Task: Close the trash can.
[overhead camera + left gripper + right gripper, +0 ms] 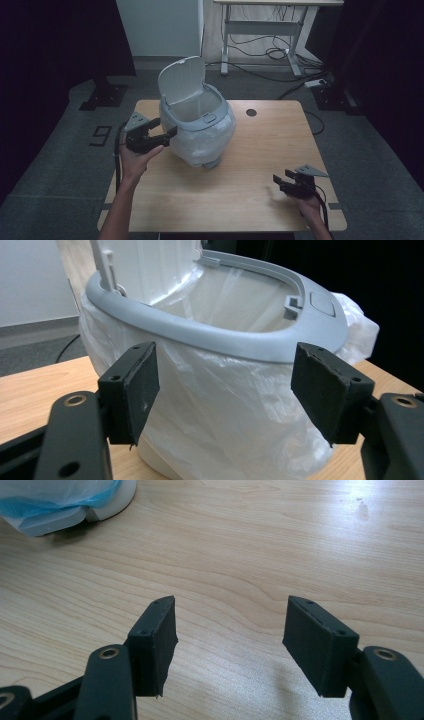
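Observation:
A small white bin (200, 130) stands on the wooden table (260, 165), its lid (181, 79) swung up and back. A thin plastic bag (220, 415) lines it and drapes over the outside below the grey rim (215, 335). My left gripper (164, 131) hovers at the bin's left side, open, its pads (135, 390) spread apart just short of the bag, with nothing pinched. My right gripper (281, 177) rests low near the table's front right corner, open over bare wood, with nothing between its pads (155, 640).
A round cable hole (251, 112) sits in the table top behind the bin. Beyond the table stand a desk frame (260, 30) with cables on the floor and a dark stand base (102, 95) at the left.

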### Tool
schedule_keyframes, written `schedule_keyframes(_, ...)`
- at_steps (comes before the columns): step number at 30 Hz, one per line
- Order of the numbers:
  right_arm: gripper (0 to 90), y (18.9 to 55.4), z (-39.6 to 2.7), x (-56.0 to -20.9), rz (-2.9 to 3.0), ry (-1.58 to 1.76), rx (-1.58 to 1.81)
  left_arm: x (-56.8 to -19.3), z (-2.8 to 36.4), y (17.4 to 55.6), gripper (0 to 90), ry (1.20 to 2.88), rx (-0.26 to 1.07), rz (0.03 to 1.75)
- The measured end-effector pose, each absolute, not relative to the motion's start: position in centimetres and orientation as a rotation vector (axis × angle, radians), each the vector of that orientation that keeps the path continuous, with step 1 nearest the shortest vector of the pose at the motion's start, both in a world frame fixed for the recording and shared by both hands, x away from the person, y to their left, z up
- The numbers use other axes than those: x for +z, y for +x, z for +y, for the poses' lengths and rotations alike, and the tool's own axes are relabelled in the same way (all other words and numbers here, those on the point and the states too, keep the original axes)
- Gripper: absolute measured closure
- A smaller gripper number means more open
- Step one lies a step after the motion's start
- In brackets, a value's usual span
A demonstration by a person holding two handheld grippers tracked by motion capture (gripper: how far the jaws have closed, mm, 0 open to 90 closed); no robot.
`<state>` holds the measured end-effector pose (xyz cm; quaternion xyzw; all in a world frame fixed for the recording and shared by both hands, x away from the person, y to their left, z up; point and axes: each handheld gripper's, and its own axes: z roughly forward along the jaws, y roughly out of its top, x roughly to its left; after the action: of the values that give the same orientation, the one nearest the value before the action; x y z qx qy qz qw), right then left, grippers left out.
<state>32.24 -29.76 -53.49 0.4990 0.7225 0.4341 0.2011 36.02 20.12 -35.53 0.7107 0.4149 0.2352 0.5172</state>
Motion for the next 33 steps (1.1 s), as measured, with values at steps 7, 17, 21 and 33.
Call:
schedule_keyframes(7,37.3,32.3,-29.8,-53.7,2.024,1.401,1.205,-34.8,20.6,37.0,27.0,1.688,0.575,1.005)
schedule_keyframes(17,37.3,32.4,-29.8,-53.9,2.032,1.404,1.192,-33.8,21.1,38.8,26.7,1.680,0.592,1.005)
schedule_keyframes(21,37.3,32.4,-29.7,-54.0,2.041,1.395,1.185,-33.5,21.1,39.4,26.6,1.674,0.595,1.004)
schedule_keyframes(33,37.2,32.4,-29.6,-54.0,2.046,1.394,1.171,-32.3,21.0,41.7,25.6,1.692,0.627,1.010)
